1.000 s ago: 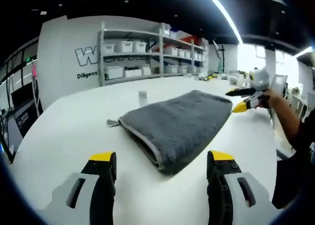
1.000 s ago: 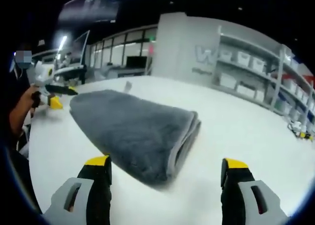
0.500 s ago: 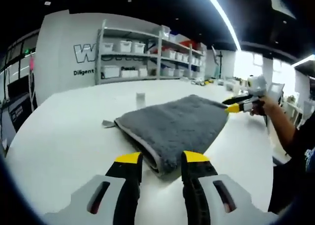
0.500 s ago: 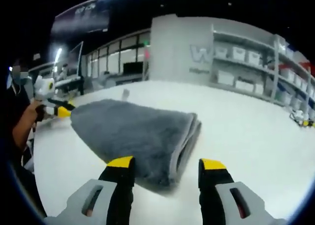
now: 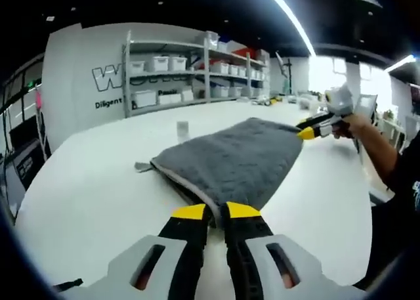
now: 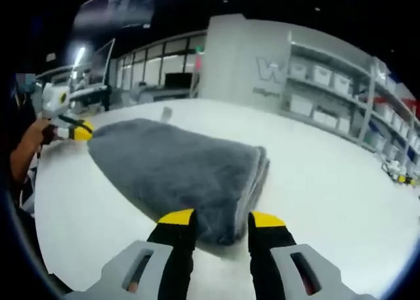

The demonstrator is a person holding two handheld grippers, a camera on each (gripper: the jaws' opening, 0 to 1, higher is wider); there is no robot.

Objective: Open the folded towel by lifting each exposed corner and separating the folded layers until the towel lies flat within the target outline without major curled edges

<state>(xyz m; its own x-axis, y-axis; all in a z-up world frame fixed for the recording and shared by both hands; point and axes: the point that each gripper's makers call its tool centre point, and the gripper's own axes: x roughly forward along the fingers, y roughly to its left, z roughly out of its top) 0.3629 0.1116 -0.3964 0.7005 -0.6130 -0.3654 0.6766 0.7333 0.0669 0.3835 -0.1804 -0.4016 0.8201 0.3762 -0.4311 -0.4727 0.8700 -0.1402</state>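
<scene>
Item: folded grey towel [image 5: 230,162], lying on a white bench [image 5: 85,195], layers stacked, piped hem showing along the near edge.

Left tongs [image 5: 209,212]: tips drawn nearly together at the towel's near corner; whether cloth sits between them cannot be told.

Right tongs [image 6: 219,218]: narrowed to a small gap around the opposite corner (the stacked fold edges run just beside them), not visibly clamped. In the left gripper view these tongs appear at the towel's far corner [image 5: 307,132], held by a person's hand [image 5: 344,124].

Step in hand, judged: seizing two corners. Done well, each tip takes the top layer alone, not the whole stack, and both lift together so the layers part evenly without dragging.

Small grey tag [image 5: 143,167]: beside the towel's edge.

Room: white shelving [image 5: 170,73] with storage bins [image 5: 157,64] against a lettered wall [image 5: 108,77]; ceiling strip light [image 5: 289,18]. No target outline discernible on the bench.
</scene>
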